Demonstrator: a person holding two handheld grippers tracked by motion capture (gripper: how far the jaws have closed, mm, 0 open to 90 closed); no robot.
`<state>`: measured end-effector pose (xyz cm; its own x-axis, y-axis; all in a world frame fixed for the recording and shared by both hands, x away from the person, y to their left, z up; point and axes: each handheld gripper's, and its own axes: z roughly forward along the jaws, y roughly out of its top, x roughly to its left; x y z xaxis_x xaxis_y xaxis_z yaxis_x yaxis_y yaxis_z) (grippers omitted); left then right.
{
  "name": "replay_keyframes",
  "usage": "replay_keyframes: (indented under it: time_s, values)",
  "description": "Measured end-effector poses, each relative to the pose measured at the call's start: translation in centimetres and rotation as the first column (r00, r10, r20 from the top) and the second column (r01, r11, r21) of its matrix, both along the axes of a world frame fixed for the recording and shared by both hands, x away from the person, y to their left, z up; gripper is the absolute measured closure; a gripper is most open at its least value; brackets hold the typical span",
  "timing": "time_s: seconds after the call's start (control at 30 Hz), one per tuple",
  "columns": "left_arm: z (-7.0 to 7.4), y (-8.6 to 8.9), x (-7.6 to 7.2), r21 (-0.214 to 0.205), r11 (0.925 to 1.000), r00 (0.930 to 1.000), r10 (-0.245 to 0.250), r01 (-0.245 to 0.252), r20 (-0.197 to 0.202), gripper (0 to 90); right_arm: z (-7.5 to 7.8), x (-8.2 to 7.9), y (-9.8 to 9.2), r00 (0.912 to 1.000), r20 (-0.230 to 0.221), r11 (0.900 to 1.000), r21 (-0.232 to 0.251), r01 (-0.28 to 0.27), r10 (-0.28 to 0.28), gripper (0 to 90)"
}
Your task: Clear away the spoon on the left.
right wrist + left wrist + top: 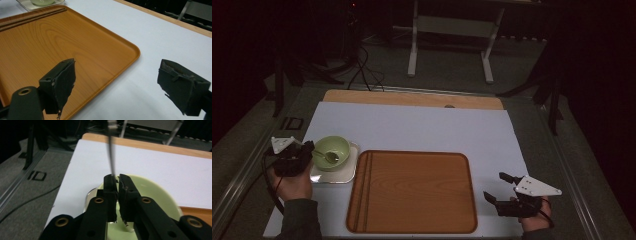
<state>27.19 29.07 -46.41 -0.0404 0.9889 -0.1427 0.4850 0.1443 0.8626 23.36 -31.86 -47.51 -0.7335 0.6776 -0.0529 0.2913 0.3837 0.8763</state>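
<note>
A pale green bowl (339,146) sits on a small white square plate (347,174) at the table's left. A metal spoon (328,156) rests in the bowl, its handle (111,155) pointing at my left gripper (310,151). In the left gripper view that gripper (118,178) is shut on the thin handle just above the bowl (155,195). My right gripper (494,184) hovers at the front right beside a large wooden tray (412,192). Its jaws (117,80) stand wide open with nothing between them, over the tray's corner (120,50).
A white mat (422,125) covers the wooden table top, and the tray has a grooved strip along its left side. A black cable (269,175) trails from the left gripper. Beyond the table's far edge stands a white metal frame (413,55) on the floor.
</note>
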Motion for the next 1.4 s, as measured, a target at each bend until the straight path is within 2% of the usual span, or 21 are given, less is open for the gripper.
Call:
replay_keyframes:
  time_s: [0.07, 0.3, 0.47, 0.67, 0.9, 1.13, 1.17, 1.27, 1.3, 1.4]
  values:
    - [0.4, -0.4, 0.1, 0.021, 0.9997, 0.9999, -0.015, 0.015, 0.003, 89.2, 0.0, 0.0, 0.0, 1.0000, 0.000, 1.0000, 0.000, 0.000, 0.000, 14.8]
    - [1.0, -1.1, 0.1, 0.038, 0.9983, 0.9990, -0.045, 0.045, 0.006, 89.4, 0.0, 0.0, -0.1, 1.0000, 0.000, 1.0000, 0.005, 0.003, -0.003, 14.8]
    - [1.4, -1.6, -0.7, 0.049, 0.9957, 0.9965, -0.080, 0.079, 0.022, 89.4, 0.0, 0.0, -0.1, 1.0000, -0.001, 1.0000, 0.002, 0.005, -0.005, 14.8]
    - [1.9, -1.7, -1.5, 0.067, 0.9932, 0.9941, -0.098, 0.095, 0.047, 89.4, 0.0, -0.1, -0.1, 1.0000, -0.001, 1.0000, 0.001, 0.004, -0.004, 14.8]
    - [3.0, -1.5, -2.1, 0.054, 0.9926, 0.9911, -0.113, 0.109, 0.071, 89.4, 0.1, -0.1, -0.1, 1.0000, 0.005, 1.0000, 0.002, 0.003, -0.003, 14.8]
    - [4.4, -2.2, -2.2, 0.064, 0.9831, 0.9800, -0.177, 0.171, 0.091, 89.3, 0.0, -0.1, -0.1, 1.0000, 0.003, 1.0000, -0.002, 0.002, -0.002, 14.8]
    - [4.9, -2.6, -2.3, 0.065, 0.9786, 0.9747, -0.201, 0.195, 0.098, 89.4, 0.0, -0.1, -0.1, 1.0000, 0.003, 1.0000, -0.003, 0.002, -0.002, 14.7]
    - [5.5, -3.2, -2.5, 0.069, 0.9712, 0.9665, -0.234, 0.228, 0.105, 89.4, 0.0, -0.1, -0.1, 0.9999, 0.009, 1.0000, -0.002, 0.005, -0.005, 14.8]
    - [5.5, -3.2, -2.5, 0.069, 0.9712, 0.9665, -0.234, 0.228, 0.105, 89.4, 0.0, -0.1, -0.1, 0.9999, 0.009, 1.0000, -0.002, 0.005, -0.005, 14.8]
    - [6.0, -3.7, -2.7, 0.068, 0.9596, 0.9544, -0.279, 0.273, 0.106, 89.3, 0.0, -0.1, -0.2, 0.9999, 0.013, 1.0000, 0.001, 0.007, -0.007, 14.7]
